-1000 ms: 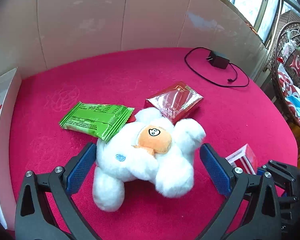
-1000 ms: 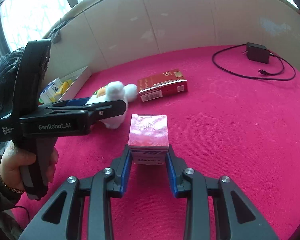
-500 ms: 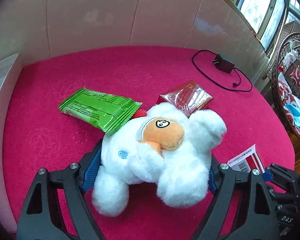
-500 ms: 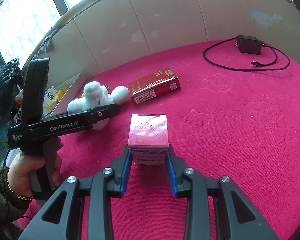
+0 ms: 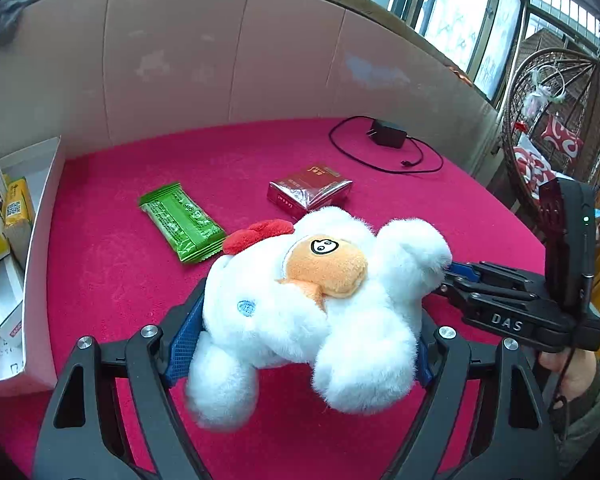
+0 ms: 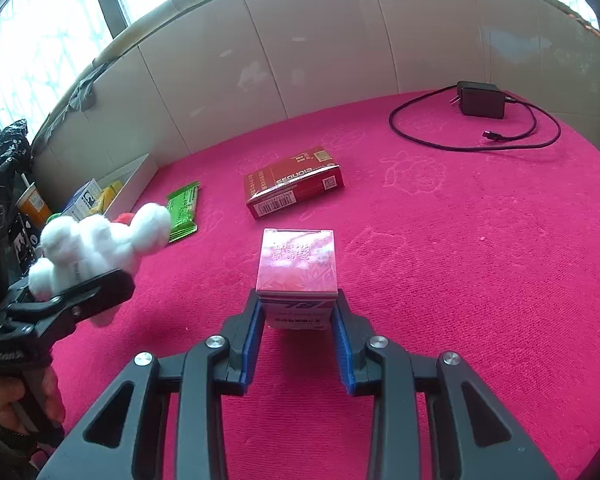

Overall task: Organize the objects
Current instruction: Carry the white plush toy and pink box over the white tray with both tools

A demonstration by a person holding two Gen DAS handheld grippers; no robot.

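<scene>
Left gripper (image 5: 304, 344) jaws pinch the white plush toy (image 5: 312, 312) around its soft body, lifted off the pink cloth (image 5: 108, 272). Risk: plush compresses and slips, limbs hang below the jaws and could snag. Right gripper (image 6: 298, 320) jaws clamp the pink box (image 6: 297, 264) only at its rear end, so it may pivot out forward; probably lifted, hard to tell. White bin (image 5: 40, 248) sits left of the left jaws.

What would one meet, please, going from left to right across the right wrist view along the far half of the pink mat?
White storage box → green snack packet → red carton → black charger.
</scene>
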